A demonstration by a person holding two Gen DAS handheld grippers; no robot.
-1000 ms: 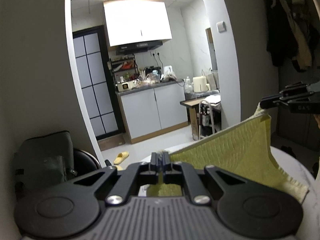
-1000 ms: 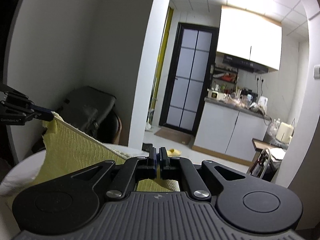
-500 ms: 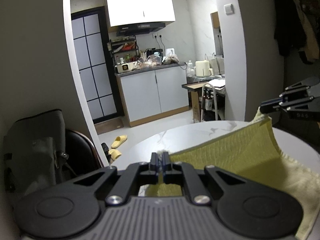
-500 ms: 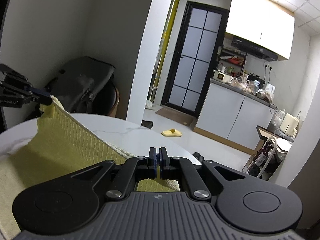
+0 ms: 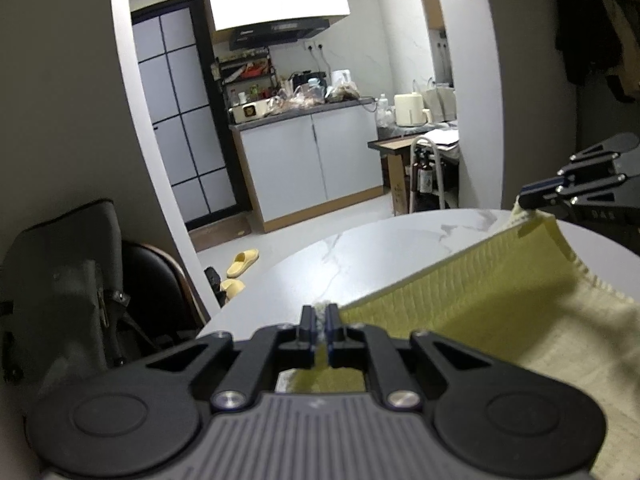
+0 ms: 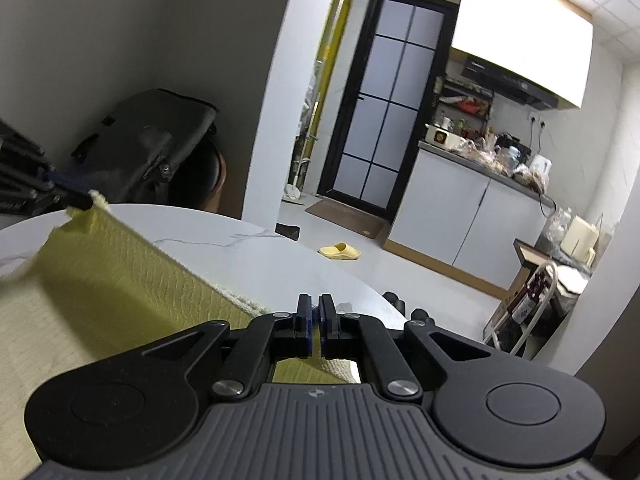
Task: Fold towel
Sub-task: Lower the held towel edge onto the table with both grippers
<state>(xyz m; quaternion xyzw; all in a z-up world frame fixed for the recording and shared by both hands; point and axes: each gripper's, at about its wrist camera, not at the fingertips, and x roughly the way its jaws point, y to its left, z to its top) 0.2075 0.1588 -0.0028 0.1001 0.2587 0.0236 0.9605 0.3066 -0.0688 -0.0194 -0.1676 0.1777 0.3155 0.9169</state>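
Observation:
A yellow waffle-weave towel (image 5: 472,284) hangs stretched between my two grippers over a round white marble table (image 5: 360,248). My left gripper (image 5: 319,320) is shut on one top corner of the towel. My right gripper (image 6: 316,316) is shut on the other top corner; the towel (image 6: 120,276) spreads away to its left. Each gripper shows in the other's view, the right one (image 5: 536,196) and the left one (image 6: 76,198), pinching the far corner. The towel's lower part lies on the table.
A dark bag (image 6: 148,148) sits on a chair beside the table's left side. Beyond the table's far edge (image 6: 280,240) the floor drops away, with yellow slippers (image 6: 340,251), kitchen cabinets (image 5: 312,164) and a small cart with bottles (image 6: 528,304).
Both grippers have come down with the towel's top edge, so more table shows ahead. The towel has sunk and more of it rests on the table. Both stay shut on their corners.

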